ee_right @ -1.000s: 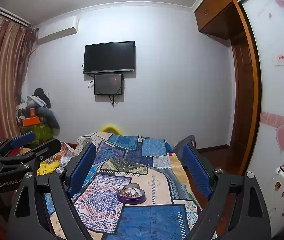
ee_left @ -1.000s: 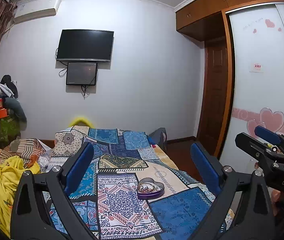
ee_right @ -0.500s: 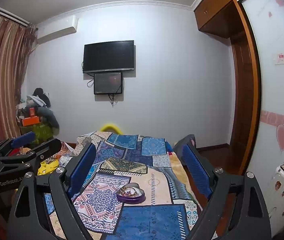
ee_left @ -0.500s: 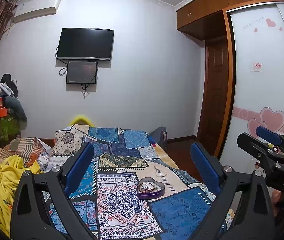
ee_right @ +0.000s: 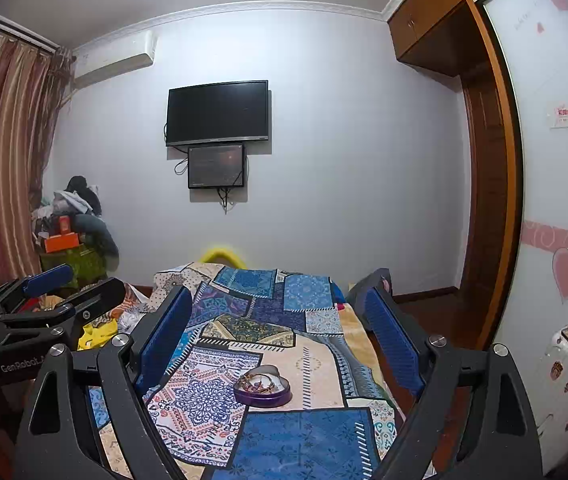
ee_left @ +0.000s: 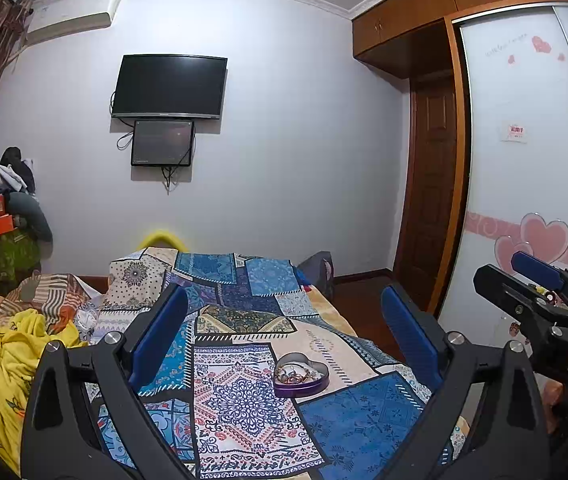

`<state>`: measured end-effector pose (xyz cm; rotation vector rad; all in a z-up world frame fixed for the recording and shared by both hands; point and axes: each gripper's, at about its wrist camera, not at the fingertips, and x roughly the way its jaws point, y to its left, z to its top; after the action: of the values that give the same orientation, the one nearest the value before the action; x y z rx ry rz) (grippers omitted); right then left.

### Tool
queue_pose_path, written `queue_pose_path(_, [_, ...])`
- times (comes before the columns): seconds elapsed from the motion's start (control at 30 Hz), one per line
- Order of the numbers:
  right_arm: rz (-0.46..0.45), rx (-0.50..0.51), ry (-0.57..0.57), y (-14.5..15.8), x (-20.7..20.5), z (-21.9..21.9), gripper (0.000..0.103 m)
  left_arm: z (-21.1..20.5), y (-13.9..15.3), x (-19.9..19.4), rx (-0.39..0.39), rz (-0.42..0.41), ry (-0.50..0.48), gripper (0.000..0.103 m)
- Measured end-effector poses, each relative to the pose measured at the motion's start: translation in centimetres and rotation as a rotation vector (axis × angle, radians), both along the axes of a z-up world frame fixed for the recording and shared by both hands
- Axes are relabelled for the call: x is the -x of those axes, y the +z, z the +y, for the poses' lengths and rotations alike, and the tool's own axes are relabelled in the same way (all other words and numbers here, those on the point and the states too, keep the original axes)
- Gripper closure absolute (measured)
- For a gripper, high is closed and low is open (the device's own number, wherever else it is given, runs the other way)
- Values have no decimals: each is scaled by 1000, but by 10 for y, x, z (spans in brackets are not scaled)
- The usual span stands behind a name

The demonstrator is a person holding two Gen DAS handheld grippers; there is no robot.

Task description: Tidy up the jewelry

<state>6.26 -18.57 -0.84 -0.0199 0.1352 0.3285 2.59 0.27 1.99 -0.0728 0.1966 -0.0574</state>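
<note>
**Both grippers held wide above the bed, tin untouched**

Hardly anything has shifted since a second ago: your two grippers sit almost where they were, and the heart-shaped tin (ee_left: 301, 375) lies in the same spot on the patchwork bedspread (ee_left: 244, 404).

Your left gripper (ee_left: 286, 334) is spread wide, its blue pads (ee_left: 159, 336) well apart and holding nothing. Your right gripper (ee_right: 280, 332) is likewise released, with nothing between its pads (ee_right: 391, 344). Each one hangs above the near end of the bed, well short of the tin.

The tin is purple with a silvery inside wall and has no lid on it. A tangle of jewelry (ee_right: 259, 380) lies in it (chains or bracelets, too small to tell apart). From the right wrist view the tin (ee_right: 262, 386) sits on a cream patch of the bedspread (ee_right: 304, 440), between the two fingers.

On the far wall a dark television (ee_left: 169, 86) hangs over a smaller screen (ee_left: 162, 148). A yellow blanket (ee_left: 2, 364) is bunched at the bed's left side.
</note>
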Motion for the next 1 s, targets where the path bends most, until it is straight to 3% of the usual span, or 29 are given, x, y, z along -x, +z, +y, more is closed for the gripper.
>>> queue_pose_path(1.0, [18, -10, 1, -1, -2, 1, 17, 0, -4, -2, 5, 5, -3, 5])
